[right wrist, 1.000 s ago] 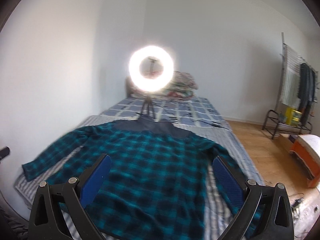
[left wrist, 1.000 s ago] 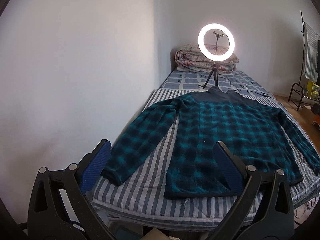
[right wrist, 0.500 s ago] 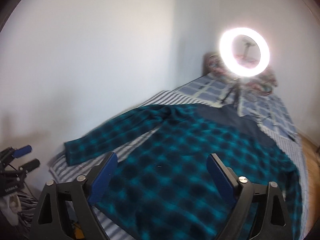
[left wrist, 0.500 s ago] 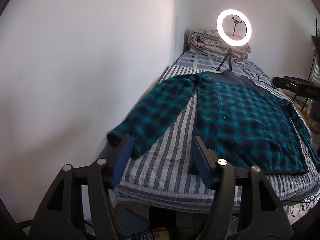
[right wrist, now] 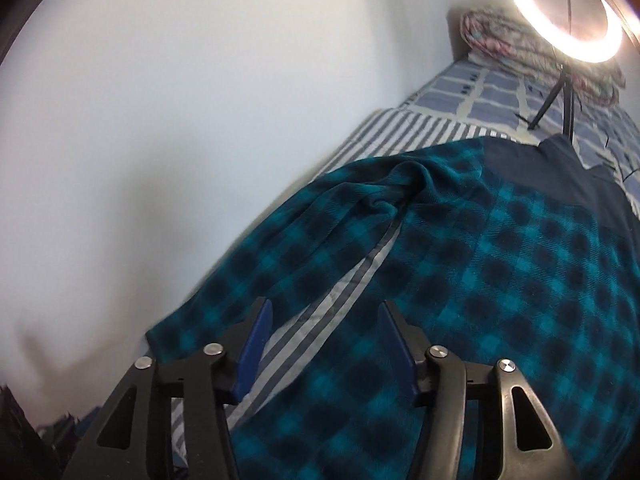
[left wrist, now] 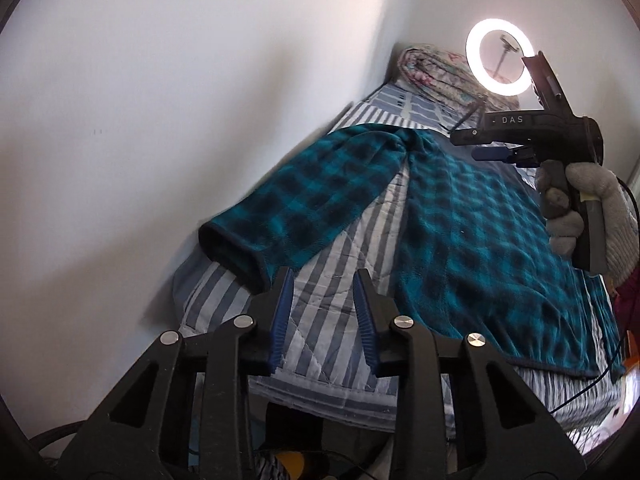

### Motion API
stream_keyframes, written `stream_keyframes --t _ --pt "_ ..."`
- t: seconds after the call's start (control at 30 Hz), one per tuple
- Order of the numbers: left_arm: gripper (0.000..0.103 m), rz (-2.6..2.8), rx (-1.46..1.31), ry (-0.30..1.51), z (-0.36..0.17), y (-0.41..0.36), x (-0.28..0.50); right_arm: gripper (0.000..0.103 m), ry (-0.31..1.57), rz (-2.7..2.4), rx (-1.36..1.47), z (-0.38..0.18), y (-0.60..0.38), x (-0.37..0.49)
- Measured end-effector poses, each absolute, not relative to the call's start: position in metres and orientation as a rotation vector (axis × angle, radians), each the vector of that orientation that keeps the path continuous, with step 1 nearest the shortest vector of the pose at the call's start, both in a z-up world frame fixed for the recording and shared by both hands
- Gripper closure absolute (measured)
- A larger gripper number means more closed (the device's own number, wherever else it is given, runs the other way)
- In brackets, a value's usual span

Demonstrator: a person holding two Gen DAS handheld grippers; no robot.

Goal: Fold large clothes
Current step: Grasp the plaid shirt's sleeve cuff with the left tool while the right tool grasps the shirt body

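Both the left gripper [left wrist: 322, 312] and right gripper [right wrist: 322, 346] hover unclenched, apparently untouching, above the plaid shirt's [left wrist: 480, 240] near-left sleeve [left wrist: 296, 204].

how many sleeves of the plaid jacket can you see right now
1. The jacket's left-side sleeve lies spread toward the wall, cuff near the left claw. The other sleeve is hidden behind the right claw and gloved hand.

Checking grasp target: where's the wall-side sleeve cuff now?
In the left wrist view the sleeve cuff lies on the striped bedspread by the wall, just left of the left gripper fingertips.
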State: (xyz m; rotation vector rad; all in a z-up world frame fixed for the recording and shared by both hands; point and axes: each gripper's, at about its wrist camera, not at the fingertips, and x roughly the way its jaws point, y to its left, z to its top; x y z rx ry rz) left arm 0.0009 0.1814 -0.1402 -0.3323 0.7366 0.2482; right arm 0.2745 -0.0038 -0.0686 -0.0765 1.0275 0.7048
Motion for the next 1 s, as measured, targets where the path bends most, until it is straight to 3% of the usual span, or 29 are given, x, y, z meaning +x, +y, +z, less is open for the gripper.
stream_keyframes --t 0.37,0.67,0.87,0.97,1.0 --pt "0.072 0.338 -0.424 0.820 -0.183 0.219 0.041 0.048 1.200 0.734 0.080 -0.133 0.049 0.362" --pt "0.071 0.382 -0.480 0.858 -0.206 0.238 0.067 0.048 1.233 0.679 0.079 -0.161 0.077 0.410" --pt "0.072 0.395 -0.461 0.864 -0.214 0.240 0.076 0.054 1.232 0.633 0.040 -0.166 0.088 0.423" --pt "0.101 0.405 -0.446 0.857 -0.213 0.240 0.080 0.054 1.221 0.602 0.006 -0.161 0.093 0.426" --pt "0.101 0.402 -0.451 0.844 -0.212 0.240 0.079 0.054 1.219 0.592 0.002 -0.159 0.095 0.428"
